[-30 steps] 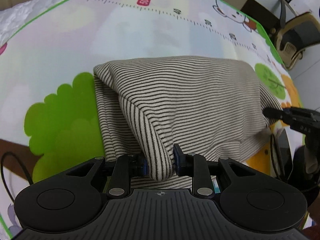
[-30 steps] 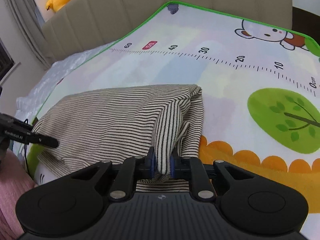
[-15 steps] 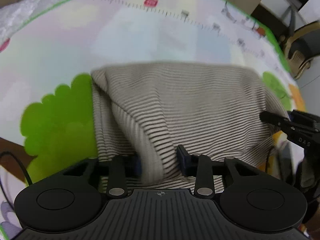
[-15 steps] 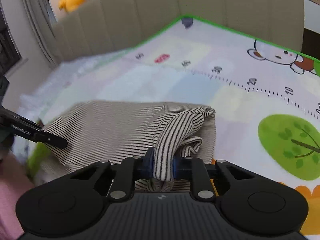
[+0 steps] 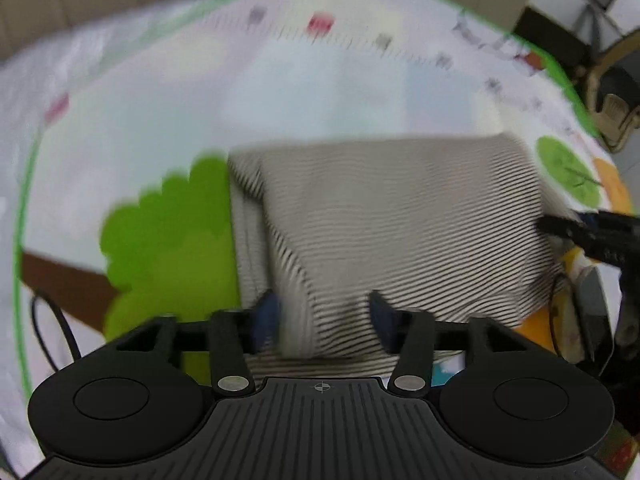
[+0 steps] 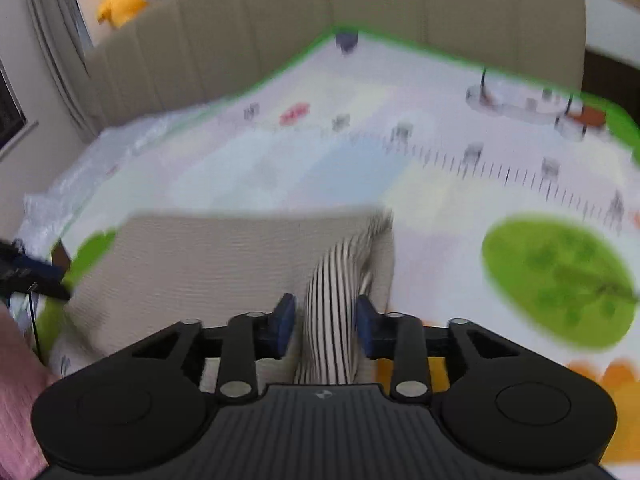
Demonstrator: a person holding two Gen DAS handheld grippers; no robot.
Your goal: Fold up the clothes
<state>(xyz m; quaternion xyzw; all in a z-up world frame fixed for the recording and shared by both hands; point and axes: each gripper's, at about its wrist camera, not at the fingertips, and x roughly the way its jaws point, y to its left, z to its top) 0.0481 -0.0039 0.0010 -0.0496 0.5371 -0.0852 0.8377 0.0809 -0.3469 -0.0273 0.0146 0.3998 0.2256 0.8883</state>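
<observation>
One striped garment (image 5: 400,216) is lying folded on a cartoon play mat (image 5: 280,92), with a fold sitting between the parted left tongs (image 5: 323,318) and another between the parted right tongs (image 6: 325,323), both views blurring.

I could read no text in either view, since both were smeared by motion. The play mat (image 6: 280,184) carried a ruler scale (image 6: 500,172) whose tick marks showed, but the numerals beside them were grey smudges. A small red label (image 5: 320,23) on that scale was just a blur in both cameras. The printing on the other gripper's finger at the frame edge was illegible.
</observation>
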